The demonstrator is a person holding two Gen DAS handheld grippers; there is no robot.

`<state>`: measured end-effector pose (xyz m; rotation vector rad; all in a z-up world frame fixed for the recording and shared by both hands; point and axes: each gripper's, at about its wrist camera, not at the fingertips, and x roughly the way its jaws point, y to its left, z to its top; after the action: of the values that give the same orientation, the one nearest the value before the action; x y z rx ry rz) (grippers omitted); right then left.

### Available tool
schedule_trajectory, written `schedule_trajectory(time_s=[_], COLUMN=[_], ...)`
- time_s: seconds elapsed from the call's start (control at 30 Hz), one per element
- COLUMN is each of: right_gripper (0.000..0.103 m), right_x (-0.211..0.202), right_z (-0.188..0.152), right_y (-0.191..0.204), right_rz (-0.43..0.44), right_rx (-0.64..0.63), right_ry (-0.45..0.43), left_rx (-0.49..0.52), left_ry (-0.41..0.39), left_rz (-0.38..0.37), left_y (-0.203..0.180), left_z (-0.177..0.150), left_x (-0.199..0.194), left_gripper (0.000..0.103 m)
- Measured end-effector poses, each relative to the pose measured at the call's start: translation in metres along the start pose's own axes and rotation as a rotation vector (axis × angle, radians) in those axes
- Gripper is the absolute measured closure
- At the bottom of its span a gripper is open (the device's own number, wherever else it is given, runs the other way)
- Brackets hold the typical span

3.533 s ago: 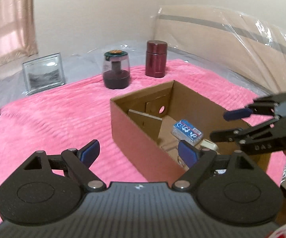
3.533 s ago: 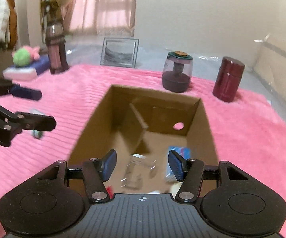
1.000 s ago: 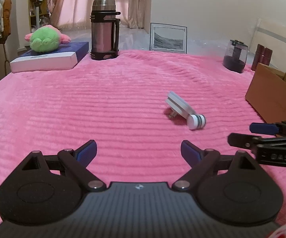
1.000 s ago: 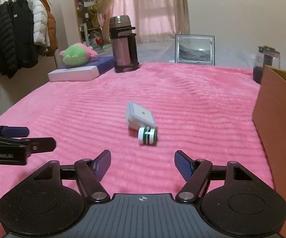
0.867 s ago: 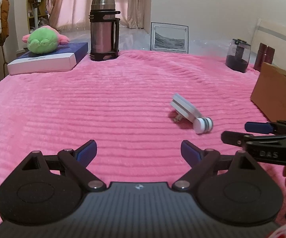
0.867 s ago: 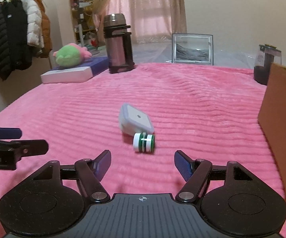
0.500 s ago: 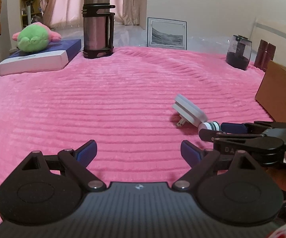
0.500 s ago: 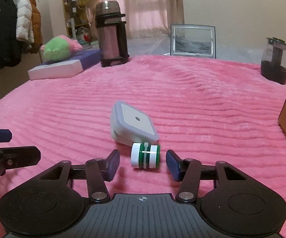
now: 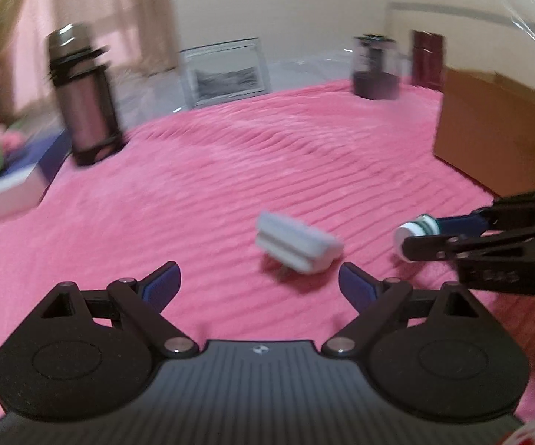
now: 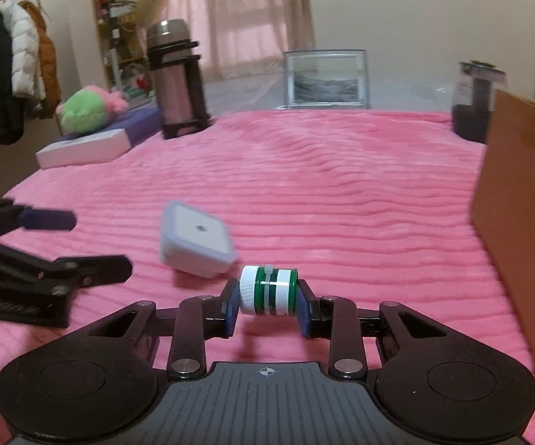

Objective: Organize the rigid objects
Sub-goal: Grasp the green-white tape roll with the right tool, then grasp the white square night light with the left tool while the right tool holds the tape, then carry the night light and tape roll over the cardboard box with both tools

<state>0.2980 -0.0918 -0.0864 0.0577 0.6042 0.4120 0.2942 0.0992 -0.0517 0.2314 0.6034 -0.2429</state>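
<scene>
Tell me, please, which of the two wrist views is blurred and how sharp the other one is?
Left wrist view: motion blur smears the thermos, picture frame and white adapter; only the left tongs stay crisp. Right wrist view: mostly sharp, the green-and-white spool in the right tongs clear; fisheye bending at the edges.

Pink ribbed blanket [image 10: 341,193] lay spread before me. Tall steel thermos [image 10: 176,78] stood at far edge, near framed seascape picture [image 10: 326,81]. Green plush toy [image 10: 85,111] sat on flat purple-and-white box [image 10: 96,141]. Dark glass jar [image 10: 476,100] stood upright far right, maroon canister [image 9: 428,57] beside it. Coats [image 10: 7,66] hung left; pink curtains [image 10: 245,18] covered window.
</scene>
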Motion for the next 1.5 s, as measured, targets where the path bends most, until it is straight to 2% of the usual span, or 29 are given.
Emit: schedule_trajectory(time_s=[0.1,0.23,0.4,0.47,0.57,0.7,0.8,1.07,1.23,1.5], right_gripper=[0.075,0.075,0.075,0.075,0.075,0.075,0.075,0.075,0.075,0.075], right_x=[-0.005,-0.005,-0.003,-0.003,-0.005,-0.009,-0.017,-0.059,-0.100,-0.170], right_z=[-0.001,-0.004,-0.007,-0.007,-0.006,-0.005,-0.004,-0.012,-0.026,-0.049], right_y=[-0.010,-0.017,-0.023,-0.025,-0.027,-0.030,-0.030,-0.028,-0.028,-0.022], right_rz=[-0.011,-0.014,-0.007,-0.004,-0.003,-0.001,0.000,0.000,0.003,0.016], right_rx=[0.007,0.015,0.023,0.025,0.028,0.036,0.038,0.053,0.062,0.056], right_ry=[0.002,0.009,0.018,0.017,0.010,0.006,0.006,0.000,0.001,-0.011], left_rx=[0.092,0.187,0.243,0.254,0.268,0.267,0.214,-0.014,-0.150,-0.289], left_ry=[-0.003,0.038,0.058,0.075,0.116,0.130,0.128,0.120,0.087,0.050], left_rz=[-0.037,-0.093,-0.161,-0.182,-0.214,-0.208,-0.178,-0.131,-0.103,-0.037], left_y=[-0.009,-0.014,-0.012,-0.011,-0.011,-0.015,-0.018,-0.037,-0.059,-0.098], left_z=[0.008,0.017,0.023,0.025,0.028,0.028,0.026,0.006,-0.004,-0.022], left_x=[0.019,0.045,0.067,0.074,0.082,0.078,0.062,-0.002,-0.053,-0.125], left_gripper=[0.013,0.013,0.014,0.017,0.031,0.037,0.041,0.042,0.042,0.042])
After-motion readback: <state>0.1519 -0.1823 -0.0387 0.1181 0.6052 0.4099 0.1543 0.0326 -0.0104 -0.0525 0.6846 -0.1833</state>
